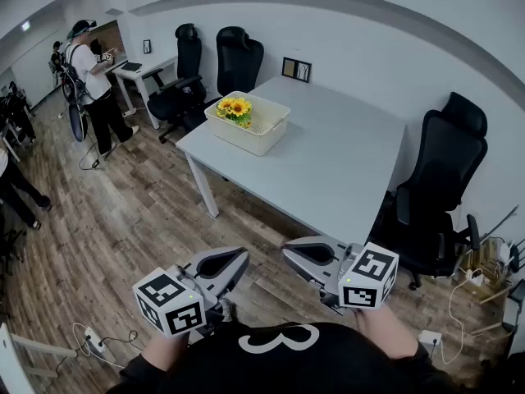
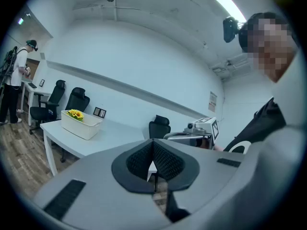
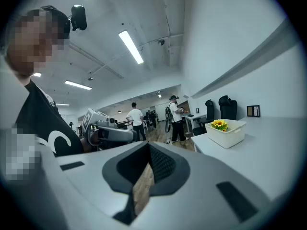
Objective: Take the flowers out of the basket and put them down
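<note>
A cream plastic basket [image 1: 261,135] stands near the far left corner of the white table [image 1: 344,162], with yellow sunflowers [image 1: 234,107] in its left end. Both grippers are close to my body, well short of the table, tips pointing toward each other. My left gripper [image 1: 240,258] is shut with nothing in it, and so is my right gripper [image 1: 288,249]. In the left gripper view the basket [image 2: 82,126] and flowers [image 2: 75,113] are far off at the left, beyond the shut left gripper [image 2: 153,142]. In the right gripper view, the basket [image 3: 229,134] and flowers [image 3: 219,124] lie far right of the shut right gripper [image 3: 147,146].
A small picture frame [image 1: 296,70] stands at the table's far edge. Black office chairs sit behind the table [image 1: 238,60] and at its right side [image 1: 447,187]. A person [image 1: 92,84] stands at a desk at the back left. Wooden floor lies between me and the table, with cables [image 1: 98,339] at the lower left.
</note>
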`<state>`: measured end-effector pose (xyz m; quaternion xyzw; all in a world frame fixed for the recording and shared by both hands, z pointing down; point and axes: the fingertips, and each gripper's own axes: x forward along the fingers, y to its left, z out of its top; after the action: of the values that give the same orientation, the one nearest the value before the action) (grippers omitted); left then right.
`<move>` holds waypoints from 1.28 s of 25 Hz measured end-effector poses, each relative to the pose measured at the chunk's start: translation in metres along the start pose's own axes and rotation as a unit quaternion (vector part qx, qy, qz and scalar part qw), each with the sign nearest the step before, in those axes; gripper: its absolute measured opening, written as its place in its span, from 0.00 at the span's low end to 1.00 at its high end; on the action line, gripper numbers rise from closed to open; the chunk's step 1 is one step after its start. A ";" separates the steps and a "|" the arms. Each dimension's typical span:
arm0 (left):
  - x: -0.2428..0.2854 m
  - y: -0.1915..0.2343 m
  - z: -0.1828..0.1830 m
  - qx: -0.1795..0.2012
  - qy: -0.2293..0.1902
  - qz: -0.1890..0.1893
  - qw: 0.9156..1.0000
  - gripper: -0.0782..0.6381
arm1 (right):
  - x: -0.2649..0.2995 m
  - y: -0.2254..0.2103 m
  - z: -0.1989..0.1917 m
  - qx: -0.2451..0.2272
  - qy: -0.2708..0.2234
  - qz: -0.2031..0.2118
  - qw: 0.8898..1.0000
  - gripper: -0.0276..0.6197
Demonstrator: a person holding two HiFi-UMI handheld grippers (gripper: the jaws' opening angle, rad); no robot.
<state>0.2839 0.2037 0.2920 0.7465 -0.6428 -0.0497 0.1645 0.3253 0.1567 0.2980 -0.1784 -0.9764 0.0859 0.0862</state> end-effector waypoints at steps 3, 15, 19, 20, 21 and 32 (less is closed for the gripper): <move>0.003 -0.001 -0.001 0.000 0.002 -0.001 1.000 0.13 | -0.002 -0.001 -0.001 0.002 0.000 -0.002 1.000 0.05; 0.007 0.006 -0.006 -0.015 0.008 -0.006 1.000 0.13 | 0.003 -0.007 -0.009 0.019 0.007 0.002 1.000 0.05; 0.007 0.013 -0.010 -0.020 0.010 -0.009 1.000 0.13 | 0.009 -0.010 -0.011 0.032 0.005 0.003 0.999 0.05; 0.007 0.016 -0.010 -0.023 0.010 -0.010 1.000 0.13 | 0.011 -0.011 -0.011 0.034 0.004 0.003 0.999 0.05; 0.008 0.019 -0.010 -0.026 0.010 -0.011 1.000 0.13 | 0.014 -0.012 -0.012 0.036 0.003 0.004 0.999 0.05; 0.032 0.085 0.005 -0.045 0.020 -0.038 0.998 0.13 | 0.057 -0.062 -0.007 0.057 0.009 -0.018 0.998 0.05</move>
<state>0.2075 0.1611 0.3178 0.7630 -0.6077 -0.0696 0.2091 0.2536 0.1214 0.3249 -0.1563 -0.9721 0.1387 0.1064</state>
